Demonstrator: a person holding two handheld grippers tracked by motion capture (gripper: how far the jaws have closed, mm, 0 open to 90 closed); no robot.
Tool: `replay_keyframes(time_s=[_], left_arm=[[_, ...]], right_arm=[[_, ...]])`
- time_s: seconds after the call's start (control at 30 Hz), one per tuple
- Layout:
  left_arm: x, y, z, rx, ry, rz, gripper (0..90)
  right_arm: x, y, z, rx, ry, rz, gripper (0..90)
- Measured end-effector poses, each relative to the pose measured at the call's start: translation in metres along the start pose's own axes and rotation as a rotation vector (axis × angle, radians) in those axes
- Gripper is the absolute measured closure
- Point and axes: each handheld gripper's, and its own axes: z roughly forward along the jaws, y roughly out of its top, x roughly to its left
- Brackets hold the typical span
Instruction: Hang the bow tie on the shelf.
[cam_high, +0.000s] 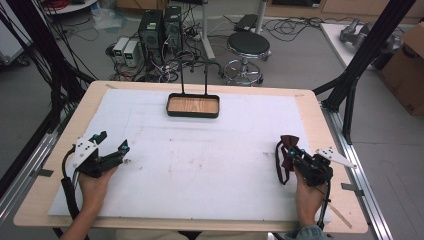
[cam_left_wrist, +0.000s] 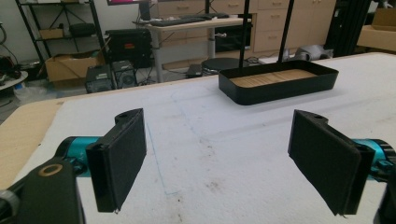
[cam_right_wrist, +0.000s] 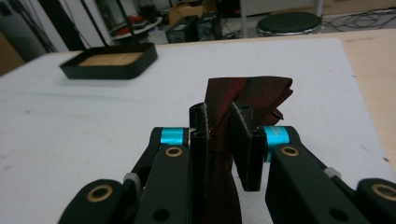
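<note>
Dark red cloth, seemingly a bow tie (cam_right_wrist: 243, 100) with a thin strap, is pinched between the jaws of the right gripper (cam_right_wrist: 224, 140), which have closed down on its folded middle. Seen from above, the bow tie (cam_high: 287, 155) sits well to the right of the black tray (cam_high: 193, 106) and nearer the person, close to the right edge of the white tabletop (cam_high: 210, 170), its strap hanging in a loop beside the gripper. The left gripper (cam_high: 111, 145) rests well to the left of the tray with its jaws spread wide and nothing between its pads (cam_left_wrist: 122, 154). Judging by this, the grasp is just made; the next move probably calls for lifting the tie and carrying it toward the tray, minding the dangling strap.
</note>
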Motion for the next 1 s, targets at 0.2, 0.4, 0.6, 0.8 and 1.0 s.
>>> replay_keyframes(time_s=[0.2, 0.4, 0.6, 0.8, 1.0], left_arm=[[-0.001, 0.0, 0.0, -0.004, 0.0, -0.001, 19.6], [-0.001, 0.0, 0.0, -0.006, -0.001, 0.0, 19.6], [-0.002, 0.0, 0.001, -0.006, -0.003, 0.006, 19.8], [-0.002, 0.0, 0.001, -0.008, -0.006, 0.006, 19.8], [-0.002, 0.0, 0.001, -0.01, -0.006, 0.005, 19.9]], right_arm=[[0.008, 0.014, 0.008, -0.025, 0.088, 0.032, 78.2], [0.016, 0.034, 0.024, -0.038, 0.171, 0.03, 78.3], [0.025, 0.053, 0.039, -0.049, 0.246, 0.037, 78.3], [0.04, 0.072, 0.057, -0.055, 0.305, 0.014, 78.3], [0.058, 0.094, 0.079, -0.061, 0.353, -0.019, 78.3]])
